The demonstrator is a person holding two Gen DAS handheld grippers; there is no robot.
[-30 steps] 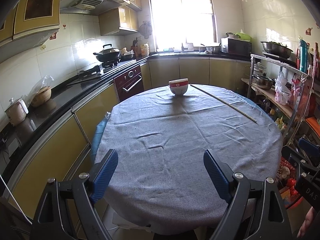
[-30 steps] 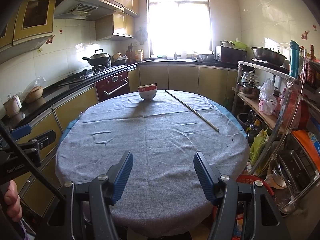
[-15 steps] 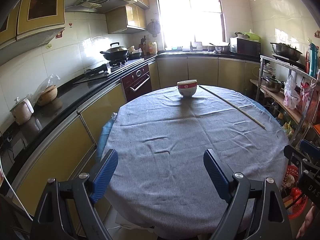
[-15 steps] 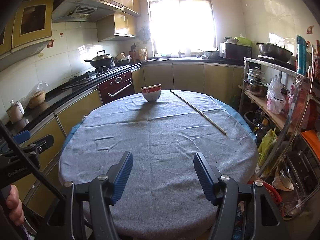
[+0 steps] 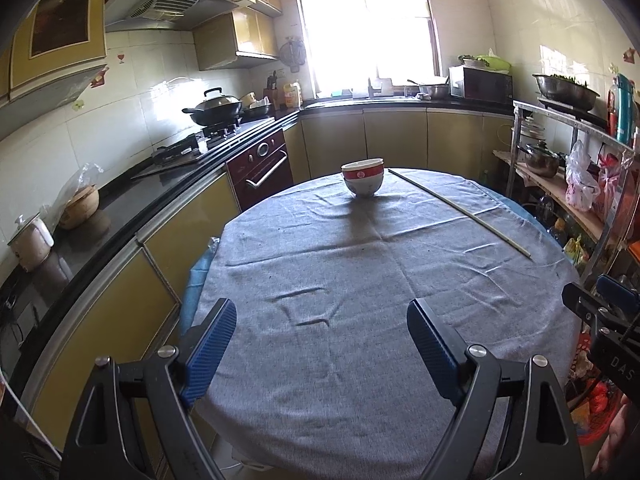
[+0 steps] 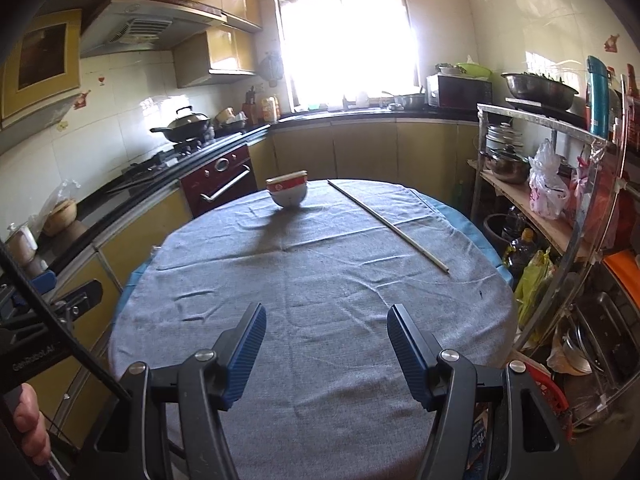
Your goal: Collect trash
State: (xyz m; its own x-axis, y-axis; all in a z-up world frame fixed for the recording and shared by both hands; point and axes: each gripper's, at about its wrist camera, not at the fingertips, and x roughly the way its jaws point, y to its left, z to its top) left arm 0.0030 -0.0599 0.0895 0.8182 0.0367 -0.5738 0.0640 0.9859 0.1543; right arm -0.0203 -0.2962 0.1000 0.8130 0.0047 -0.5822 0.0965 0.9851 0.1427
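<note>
Grey woven cloth (image 5: pixel 360 288), creased in shallow ridges, covers the round table. From the left view, a bowl (image 5: pixel 363 177) stands at the far edge, white with a red band, rounded and glossy, throwing a long shadow toward us. Just to its right a thin pale stick (image 5: pixel 460 212) lies straight and slanting across the cloth, apart from the bowl. The left gripper (image 5: pixel 322 340) hovers over the near cloth, its ribbed blue pads spread wide with nothing between them. Black glossy counter (image 5: pixel 120 208) curves along the left wall.

From the right view, the same bowl (image 6: pixel 287 193) sits far across the table, and the stick (image 6: pixel 388 224) runs from beside it toward the right rim. The right gripper (image 6: pixel 326 344) hangs over the near cloth, its fingers parted and empty. The left gripper's black frame shows at the left edge, with a hand (image 6: pixel 30 424) below it. A metal rack (image 6: pixel 560 184) of pots and bags stands right of the table.
</note>
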